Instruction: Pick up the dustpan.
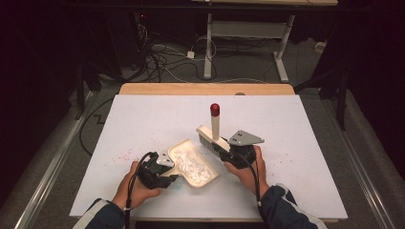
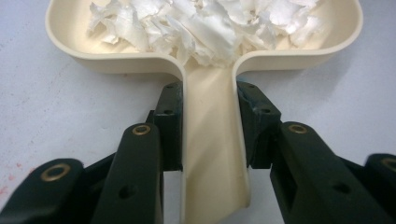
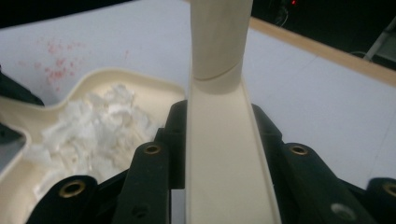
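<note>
The left claw (image 2: 208, 140) is clamped on the handle of the dustpan (image 2: 74, 46), pinning it flat on the surface (image 1: 143, 114) so the paper shreds (image 2: 210, 23) just ahead stay inside. The right claw (image 3: 219, 140) grips the brush (image 1: 213, 136) by its back, presumably to sweep toward the pan beside it.

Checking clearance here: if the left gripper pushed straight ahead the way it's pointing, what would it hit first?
The left gripper is clamped on the dustpan handle, so it meets the pan's rear wall first, then the paper scraps.
</note>
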Tool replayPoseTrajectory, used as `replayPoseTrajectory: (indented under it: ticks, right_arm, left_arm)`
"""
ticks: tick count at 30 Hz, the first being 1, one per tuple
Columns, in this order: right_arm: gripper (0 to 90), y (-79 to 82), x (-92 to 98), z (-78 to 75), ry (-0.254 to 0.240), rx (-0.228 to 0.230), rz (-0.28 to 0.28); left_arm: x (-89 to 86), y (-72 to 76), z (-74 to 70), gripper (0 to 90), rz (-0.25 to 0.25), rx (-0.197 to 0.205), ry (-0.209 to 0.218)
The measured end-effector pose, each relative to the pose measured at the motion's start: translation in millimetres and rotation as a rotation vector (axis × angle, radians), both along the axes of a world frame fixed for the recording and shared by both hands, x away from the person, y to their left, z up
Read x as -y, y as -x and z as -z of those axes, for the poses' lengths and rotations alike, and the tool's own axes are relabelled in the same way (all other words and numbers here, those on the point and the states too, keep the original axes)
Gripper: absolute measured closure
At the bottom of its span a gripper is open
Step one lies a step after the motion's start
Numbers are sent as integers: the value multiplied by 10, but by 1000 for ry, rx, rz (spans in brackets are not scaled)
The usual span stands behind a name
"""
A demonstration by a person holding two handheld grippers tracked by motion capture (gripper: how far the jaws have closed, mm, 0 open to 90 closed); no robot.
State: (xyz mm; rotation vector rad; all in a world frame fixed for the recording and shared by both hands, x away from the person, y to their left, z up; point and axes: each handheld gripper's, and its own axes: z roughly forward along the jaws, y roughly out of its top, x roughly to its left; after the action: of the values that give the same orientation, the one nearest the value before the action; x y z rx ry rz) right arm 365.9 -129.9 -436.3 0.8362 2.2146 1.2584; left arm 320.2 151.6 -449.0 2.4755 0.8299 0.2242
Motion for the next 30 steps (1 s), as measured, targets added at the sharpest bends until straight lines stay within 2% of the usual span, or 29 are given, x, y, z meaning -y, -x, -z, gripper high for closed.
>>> replayPoseTrajectory:
  ticks: [3,5,8,10,13,17,19,21,25,30]
  right_arm:
    - [678,37,-24,103,36,-20,-29]
    - [678,89,-50,109,51,-21,-54]
    - [677,147,-99,125,40,-33,-72]
    - [677,184,-137,131,47,-24,-76]
    - [676,217,-182,141,30,-40,-88]
    - [677,265,-228,113,-2,-63,-133]
    - [678,302,-242,76,-6,-43,-152]
    - [678,329,-238,38,-30,-53,-171]
    - [678,392,-241,-49,-30,-14,-186]
    - [678,373,-203,-79,-36,7,-166]
  left_arm:
    - [-19,13,-11,636,-2,4,0]
    - [-34,22,-15,636,-5,5,-3]
    - [-64,41,-18,636,-10,-1,-3]
    - [-85,55,-20,636,-13,-3,-3]
    - [-94,64,-9,636,-16,-5,-4]
    - [-99,60,-6,636,-16,-8,-2]
    - [-100,61,-2,635,-16,-5,-3]
    - [-100,61,-2,636,-16,-5,-6]
    - [-100,61,5,636,-16,-2,-8]
    - [-103,56,15,635,-16,-3,-7]
